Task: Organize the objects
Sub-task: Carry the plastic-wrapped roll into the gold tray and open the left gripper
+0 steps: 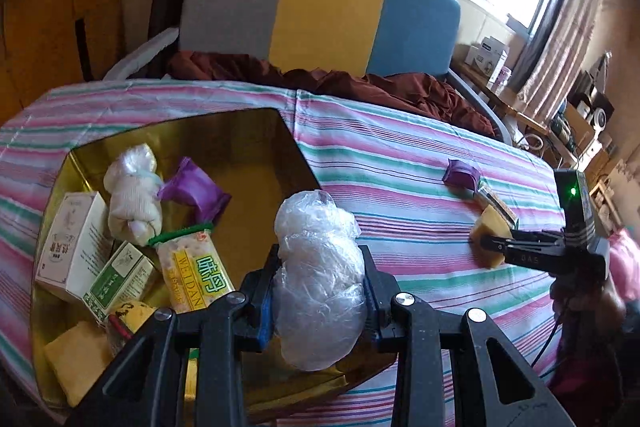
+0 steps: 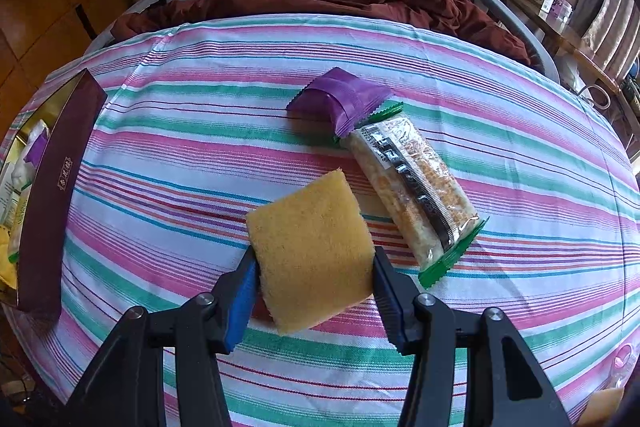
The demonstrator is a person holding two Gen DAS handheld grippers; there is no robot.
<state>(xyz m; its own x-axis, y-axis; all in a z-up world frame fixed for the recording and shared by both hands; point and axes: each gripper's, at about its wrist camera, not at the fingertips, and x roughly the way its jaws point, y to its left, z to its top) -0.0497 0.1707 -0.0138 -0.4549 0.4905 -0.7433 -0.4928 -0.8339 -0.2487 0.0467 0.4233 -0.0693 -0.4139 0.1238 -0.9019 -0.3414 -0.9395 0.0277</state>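
- The left gripper (image 1: 320, 291) was clamped on one crumpled clear plastic bag (image 1: 318, 279), held over the near corner of the gold-lined box (image 1: 256, 135).
- The right gripper (image 2: 314, 291) pinched one yellow sponge (image 2: 312, 251), its far corner lifted off the striped cloth (image 2: 160, 163).
- In the box lay two white cartons (image 1: 72, 247), one purple packet (image 1: 196, 195), one cracker pack (image 1: 196, 267), one white cloth bundle (image 1: 134, 199) and a second yellow sponge (image 1: 76, 359).
- On the cloth, just beyond the held sponge, one green-edged cracker pack (image 2: 416, 191) touched a purple packet (image 2: 340, 103) — two snacks left out.
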